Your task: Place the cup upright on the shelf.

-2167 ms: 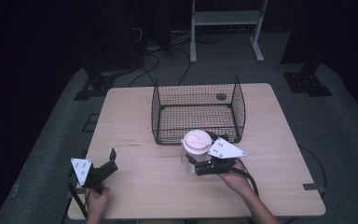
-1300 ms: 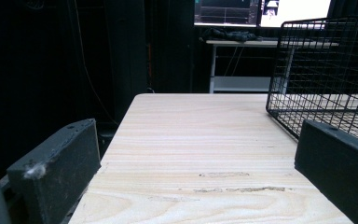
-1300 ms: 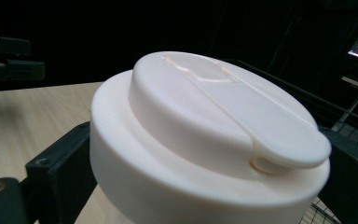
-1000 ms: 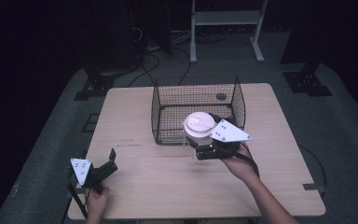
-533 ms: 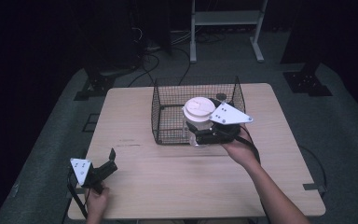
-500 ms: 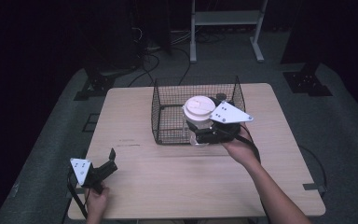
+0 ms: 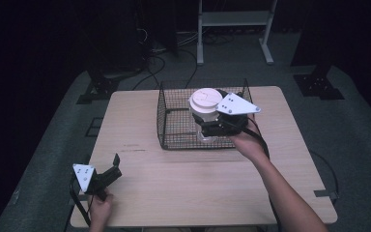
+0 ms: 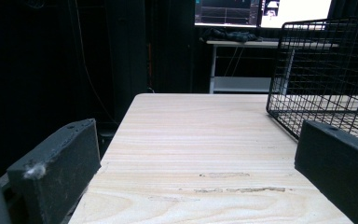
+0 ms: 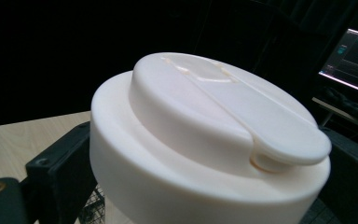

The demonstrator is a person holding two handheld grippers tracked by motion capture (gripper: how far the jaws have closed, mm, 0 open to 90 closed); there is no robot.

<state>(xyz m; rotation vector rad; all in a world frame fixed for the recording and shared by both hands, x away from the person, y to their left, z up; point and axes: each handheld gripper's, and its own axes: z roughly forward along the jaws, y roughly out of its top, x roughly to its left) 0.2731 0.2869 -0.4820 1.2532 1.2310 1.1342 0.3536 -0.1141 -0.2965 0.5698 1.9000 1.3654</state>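
1. Two grippers are working at very different jobs: the left gripper point(image 7: 110, 172) is lying idle at the near left corner of the wooden table point(image 7: 183, 188), its jaws spread wide with nothing between them, as the left gripper view shows bare wood between the two black pads.

2. Farther in, the right gripper point(image 7: 210, 128) is clamping the body of a lidded container point(image 7: 206, 102), one jaw on each side just under the white lid point(image 9: 205, 126); the right gripper view shows both black jaws flanking it closely.

3. By my reading, the step in hand is placing the container into the wire basket point(image 7: 174, 123): it is hanging over the right part of the basket, above the mesh floor, and I cannot tell whether its base is touching yet.

4. The next move is probably calling for a straight lowering until the base is resting flat, keeping it off the right wall of the basket, and only then spreading the jaws and drawing the hand point(image 7: 249, 145) back over the front rim.

5. Beyond the basket, the pale table is ending near a grey carpeted floor point(image 7: 357, 130), where a white stand point(image 7: 234, 19) and loose cables point(image 7: 164, 43) are sitting in a dark room; lit monitors point(image 8: 261, 11) are glowing at the back.
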